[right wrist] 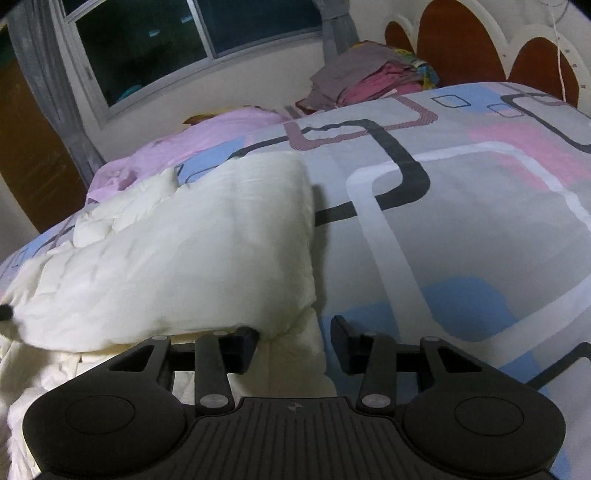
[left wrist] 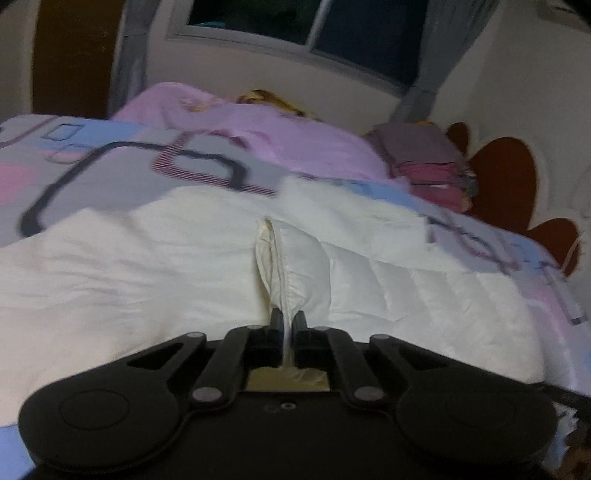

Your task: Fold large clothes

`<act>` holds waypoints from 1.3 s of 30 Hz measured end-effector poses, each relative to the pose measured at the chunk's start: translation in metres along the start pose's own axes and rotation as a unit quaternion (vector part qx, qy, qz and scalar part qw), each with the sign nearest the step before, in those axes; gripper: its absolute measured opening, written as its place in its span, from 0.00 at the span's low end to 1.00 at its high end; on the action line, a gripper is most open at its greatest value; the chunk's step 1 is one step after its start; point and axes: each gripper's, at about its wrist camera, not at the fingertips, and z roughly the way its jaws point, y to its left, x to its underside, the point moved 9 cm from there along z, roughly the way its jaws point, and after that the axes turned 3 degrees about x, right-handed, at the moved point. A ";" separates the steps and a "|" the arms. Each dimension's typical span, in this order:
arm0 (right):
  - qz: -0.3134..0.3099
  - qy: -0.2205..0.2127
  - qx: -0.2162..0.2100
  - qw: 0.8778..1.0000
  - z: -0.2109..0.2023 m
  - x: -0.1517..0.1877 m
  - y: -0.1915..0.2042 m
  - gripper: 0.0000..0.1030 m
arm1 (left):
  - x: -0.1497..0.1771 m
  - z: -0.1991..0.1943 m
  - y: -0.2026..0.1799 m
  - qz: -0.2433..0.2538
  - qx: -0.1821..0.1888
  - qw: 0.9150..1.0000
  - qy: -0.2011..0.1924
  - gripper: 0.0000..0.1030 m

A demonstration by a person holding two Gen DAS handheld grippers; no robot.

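A large white padded garment (left wrist: 147, 266) lies spread over a bed with a patterned grey, pink and blue cover (left wrist: 110, 158). My left gripper (left wrist: 287, 321) is shut on a raised seam edge of this garment, and a thin ridge of white cloth runs up between its fingers. In the right wrist view the same white garment (right wrist: 184, 240) lies folded over itself at the left. My right gripper (right wrist: 295, 332) stands part open astride a strip of its near edge. Its left finger (right wrist: 247, 341) touches the cloth; its right finger (right wrist: 341, 332) sits just off it, over the bed cover (right wrist: 461, 221).
A pink blanket (left wrist: 295, 136) is bunched at the far side of the bed below a dark window (left wrist: 295, 22). A stack of folded clothes (right wrist: 369, 74) sits by the brown and cream headboard (right wrist: 454, 40). A wooden panel (left wrist: 74, 55) stands at the far left.
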 end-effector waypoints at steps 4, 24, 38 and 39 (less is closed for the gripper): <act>-0.007 0.007 0.005 1.000 0.008 0.004 0.002 0.42 | 0.014 0.001 0.015 -0.015 -0.012 1.000 0.011 0.04; -0.050 -0.013 -0.032 0.998 0.011 -0.029 0.021 0.21 | 0.023 0.001 0.037 -0.016 -0.045 0.999 0.002 0.04; -0.021 -0.043 -0.034 0.998 0.031 -0.081 0.010 0.21 | -0.014 -0.012 0.033 -0.005 -0.049 0.997 -0.052 0.44; -0.024 -0.044 -0.037 0.998 0.038 -0.089 0.015 0.21 | -0.023 -0.003 0.020 0.004 -0.035 0.998 -0.049 0.45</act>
